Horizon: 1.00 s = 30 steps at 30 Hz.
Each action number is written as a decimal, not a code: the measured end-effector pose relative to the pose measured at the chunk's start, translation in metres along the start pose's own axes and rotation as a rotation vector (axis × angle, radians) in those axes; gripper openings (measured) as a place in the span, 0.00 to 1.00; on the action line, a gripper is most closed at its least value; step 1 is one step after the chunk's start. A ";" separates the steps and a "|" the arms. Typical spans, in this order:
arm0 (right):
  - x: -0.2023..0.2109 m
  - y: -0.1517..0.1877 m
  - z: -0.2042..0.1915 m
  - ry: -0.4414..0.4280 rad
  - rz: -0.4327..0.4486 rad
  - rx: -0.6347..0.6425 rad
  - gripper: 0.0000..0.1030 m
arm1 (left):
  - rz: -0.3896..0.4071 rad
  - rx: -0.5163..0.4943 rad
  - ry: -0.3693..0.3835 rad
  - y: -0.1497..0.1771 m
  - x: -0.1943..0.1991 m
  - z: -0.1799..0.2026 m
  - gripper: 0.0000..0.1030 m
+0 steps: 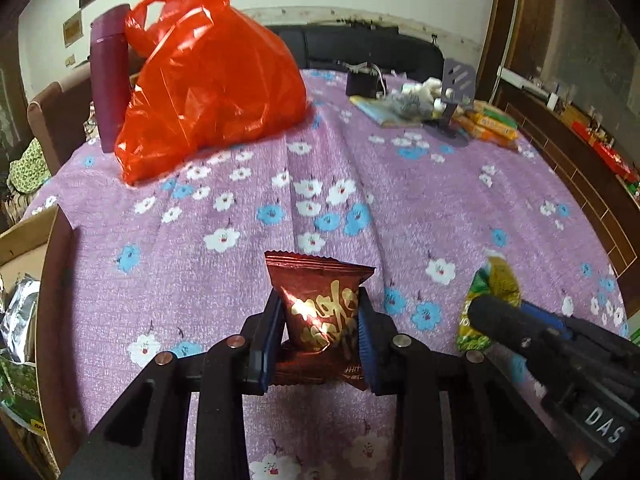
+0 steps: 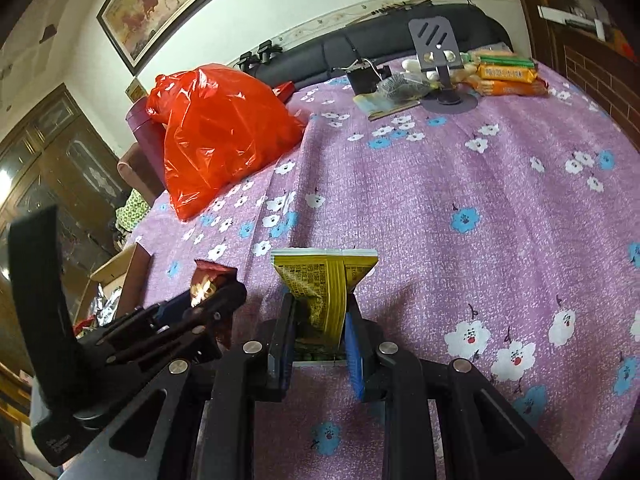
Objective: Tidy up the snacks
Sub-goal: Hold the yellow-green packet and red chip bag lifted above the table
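Note:
My left gripper (image 1: 320, 312) is shut on a dark red snack packet (image 1: 322, 304) with gold lettering and holds it above the purple flowered tablecloth (image 1: 460, 184). My right gripper (image 2: 322, 312) is shut on a yellow-green snack packet (image 2: 326, 284), also above the cloth. The right gripper shows in the left wrist view (image 1: 496, 316) at the right, with the green packet (image 1: 486, 300) in it. The left gripper shows in the right wrist view (image 2: 208, 300) at the left, with the red packet (image 2: 206, 278).
A red plastic bag (image 1: 208, 80) lies at the far left beside a purple bottle (image 1: 108, 80). A phone stand (image 1: 456, 88), orange cracker packs (image 2: 506, 76) and small items sit at the far right. A cardboard box (image 1: 20, 264) with packets stands left of the table.

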State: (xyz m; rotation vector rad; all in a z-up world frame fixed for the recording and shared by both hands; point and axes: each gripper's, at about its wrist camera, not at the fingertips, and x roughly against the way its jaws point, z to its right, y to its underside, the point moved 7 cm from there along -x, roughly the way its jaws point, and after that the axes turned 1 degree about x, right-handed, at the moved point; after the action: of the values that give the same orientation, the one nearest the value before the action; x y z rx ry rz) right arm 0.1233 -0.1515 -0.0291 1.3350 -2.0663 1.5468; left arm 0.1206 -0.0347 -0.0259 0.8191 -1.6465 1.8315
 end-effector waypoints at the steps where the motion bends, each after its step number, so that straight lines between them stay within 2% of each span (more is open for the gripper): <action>1: 0.000 0.000 -0.002 -0.003 0.002 0.005 0.23 | 0.009 0.001 0.002 0.000 0.002 0.000 0.31; 10: -0.004 0.004 -0.012 0.005 -0.003 0.051 0.23 | 0.079 -0.021 -0.005 -0.008 0.014 0.001 0.31; 30: 0.006 0.005 -0.019 -0.008 0.015 0.052 0.23 | 0.053 0.000 -0.025 -0.006 0.007 -0.006 0.31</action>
State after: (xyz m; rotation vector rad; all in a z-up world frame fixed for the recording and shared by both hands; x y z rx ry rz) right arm 0.1100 -0.1381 -0.0202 1.3482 -2.0586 1.6146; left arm 0.1201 -0.0278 -0.0171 0.8083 -1.6989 1.8645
